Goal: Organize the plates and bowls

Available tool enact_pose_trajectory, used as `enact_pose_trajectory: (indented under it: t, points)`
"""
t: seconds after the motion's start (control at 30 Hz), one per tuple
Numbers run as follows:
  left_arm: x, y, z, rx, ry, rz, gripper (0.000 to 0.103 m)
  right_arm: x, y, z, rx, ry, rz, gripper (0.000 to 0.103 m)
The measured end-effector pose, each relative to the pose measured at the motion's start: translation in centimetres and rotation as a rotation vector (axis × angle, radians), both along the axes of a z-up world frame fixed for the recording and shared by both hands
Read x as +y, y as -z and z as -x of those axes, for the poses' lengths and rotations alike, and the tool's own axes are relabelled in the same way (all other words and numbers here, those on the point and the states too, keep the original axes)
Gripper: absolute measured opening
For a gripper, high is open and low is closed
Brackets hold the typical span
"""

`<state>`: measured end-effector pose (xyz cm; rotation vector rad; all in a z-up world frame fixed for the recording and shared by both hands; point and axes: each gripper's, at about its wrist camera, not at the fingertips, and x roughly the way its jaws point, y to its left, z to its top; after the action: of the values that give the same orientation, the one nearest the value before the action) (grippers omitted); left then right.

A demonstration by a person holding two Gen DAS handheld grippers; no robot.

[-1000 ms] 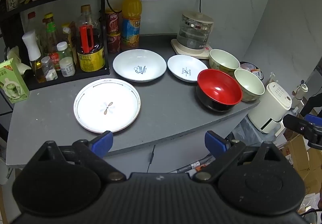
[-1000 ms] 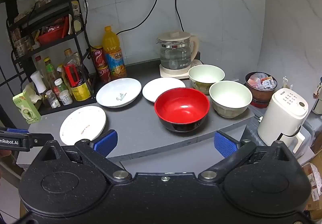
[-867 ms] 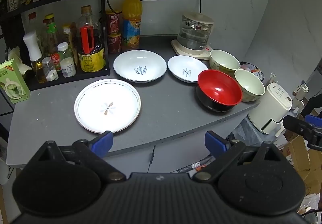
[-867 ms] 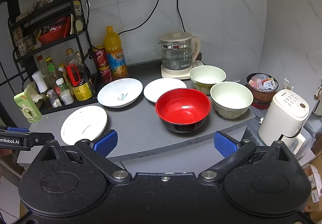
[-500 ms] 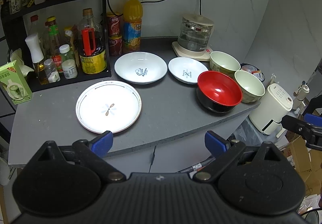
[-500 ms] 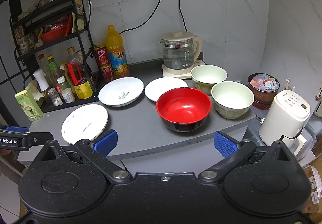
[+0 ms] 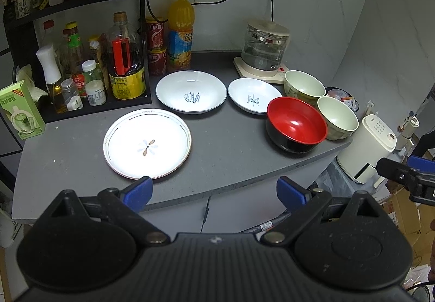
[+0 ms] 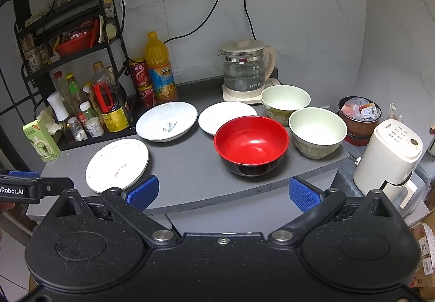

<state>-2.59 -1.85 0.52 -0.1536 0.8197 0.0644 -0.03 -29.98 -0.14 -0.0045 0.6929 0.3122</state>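
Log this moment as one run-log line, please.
phase: pre-grasp | left gripper: open, empty | right gripper: open, empty | three plates, three bowls unstacked on counter | red bowl nearest right gripper

Orange juice bottle (image 8: 159,68), glass kettle (image 8: 246,71), black condiment rack (image 7: 81,38), white appliance (image 8: 391,155) beside the grey counter (image 8: 190,166).
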Motion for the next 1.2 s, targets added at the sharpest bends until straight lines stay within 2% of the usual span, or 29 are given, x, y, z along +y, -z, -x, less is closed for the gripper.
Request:
enact_pose_trajectory:
  t: [0.5,0.77,1.0,1.2]
  points:
    - [-0.3,0.1,-0.3,0.027,-0.032,-0.006,0.097,0.7,0.5,-0.7,-0.015,-0.032,0.003,0.103]
    - [-0.3,0.2,-0.8,0.042,-0.042,-0.002,0.097,0.8,0.8,-1.8,0.012,-0.022,-0.012,0.103]
    - [-0.2,0.4,-2.5,0.05,-0.037,0.003,0.097,0.7,1.3,-4.1,0.054,-0.015,-0.013,0.103]
    - [-0.1,1.3,-5.5,0.075,-0.031,0.02,0.097,0.4,1.7,-6.7,0.084,0.014,-0.042,0.103]
